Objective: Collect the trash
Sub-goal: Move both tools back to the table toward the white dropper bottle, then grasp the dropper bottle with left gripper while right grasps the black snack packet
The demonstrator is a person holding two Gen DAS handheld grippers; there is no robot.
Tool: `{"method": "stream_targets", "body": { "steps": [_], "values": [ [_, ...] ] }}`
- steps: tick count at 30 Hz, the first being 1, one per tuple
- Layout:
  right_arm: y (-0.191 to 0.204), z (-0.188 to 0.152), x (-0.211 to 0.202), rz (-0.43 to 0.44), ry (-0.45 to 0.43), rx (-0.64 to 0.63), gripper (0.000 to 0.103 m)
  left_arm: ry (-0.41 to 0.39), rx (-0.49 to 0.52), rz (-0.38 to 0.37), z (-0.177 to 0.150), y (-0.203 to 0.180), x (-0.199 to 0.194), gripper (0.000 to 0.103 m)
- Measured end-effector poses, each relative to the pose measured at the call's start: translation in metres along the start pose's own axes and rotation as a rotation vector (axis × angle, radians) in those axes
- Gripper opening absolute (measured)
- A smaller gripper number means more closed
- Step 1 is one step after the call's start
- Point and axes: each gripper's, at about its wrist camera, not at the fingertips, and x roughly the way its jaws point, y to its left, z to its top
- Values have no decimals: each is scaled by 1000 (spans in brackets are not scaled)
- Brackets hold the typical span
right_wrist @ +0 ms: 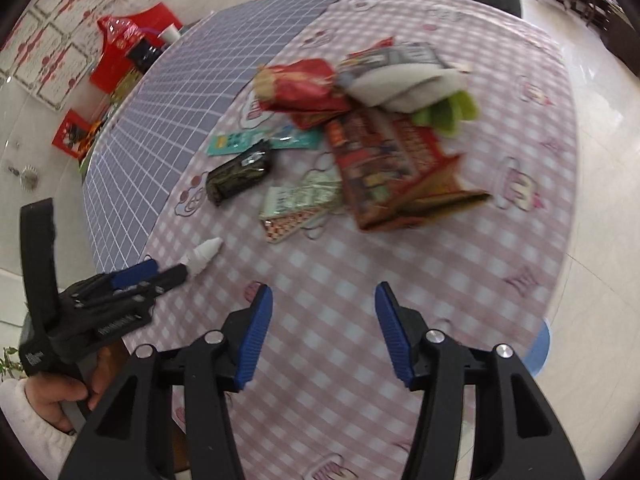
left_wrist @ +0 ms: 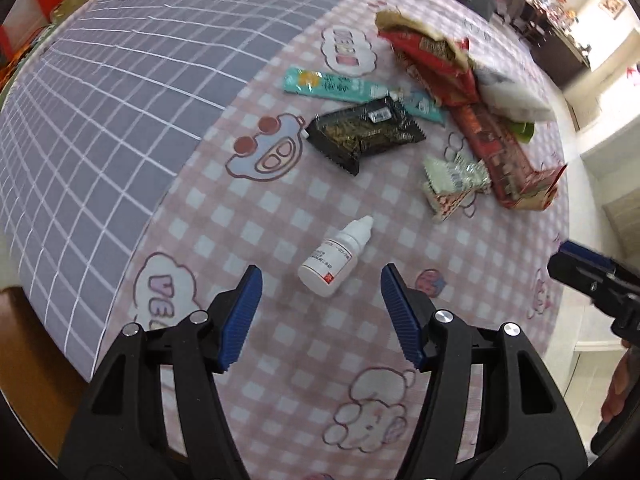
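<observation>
Trash lies scattered on my pink checked tablecloth [left_wrist: 280, 216]: a small white dropper bottle [left_wrist: 334, 258] on its side, a crumpled black wrapper [left_wrist: 362, 132], a teal sachet [left_wrist: 332, 86], a silvery packet [left_wrist: 452, 180], and a long red box [left_wrist: 496, 148] beneath red bags and white cloth; my left tongs [left_wrist: 322, 308] hang released just before the bottle, gripping nothing; my right tongs [right_wrist: 324, 328] stand spread over bare cloth, empty too.
</observation>
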Motion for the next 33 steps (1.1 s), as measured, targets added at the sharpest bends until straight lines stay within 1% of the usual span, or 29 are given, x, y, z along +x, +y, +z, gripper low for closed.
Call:
{"method": "stream_targets", "body": {
  "steps": [2, 5, 8, 10, 16, 19, 21, 22, 25, 26, 27, 29, 31, 33],
  "values": [
    [12, 5, 7, -2, 4, -24, 53, 13, 20, -4, 1, 0, 10, 54],
    [26, 13, 14, -6, 2, -66, 53, 31, 9, -36, 3, 1, 18, 34],
    [39, 26, 24, -16, -3, -117, 53, 25, -25, -75, 8, 6, 22, 32],
    [43, 33, 30, -24, -1, -128, 53, 2, -25, -75, 11, 7, 18, 29],
    [43, 50, 47, -59, 1, -126, 53, -26, -89, -100, 16, 21, 5, 27],
    [45, 58, 51, -88, -10, -187, 53, -38, -112, -103, 17, 29, 0, 26],
    [43, 65, 54, -70, 2, -197, 53, -53, -126, -102, 16, 32, -4, 26],
    [44, 69, 56, -46, 10, -195, 53, -62, -138, -104, 16, 35, -6, 26],
    [56, 78, 64, -9, 23, -216, 53, -91, -167, -96, 17, 42, -13, 25],
    [62, 81, 68, 4, 24, -222, 54, -99, -173, -90, 18, 44, -15, 25],
    [67, 83, 72, 13, 23, -229, 57, -104, -181, -88, 19, 47, -17, 25],
    [80, 86, 80, 0, 25, -256, 59, -119, -198, -69, 18, 56, -22, 25],
    [93, 88, 86, 16, 25, -287, 59, -139, -219, -50, 16, 63, -30, 25],
    [108, 87, 91, 7, 11, -337, 61, -159, -243, -29, 16, 73, -38, 25]
  ]
}}
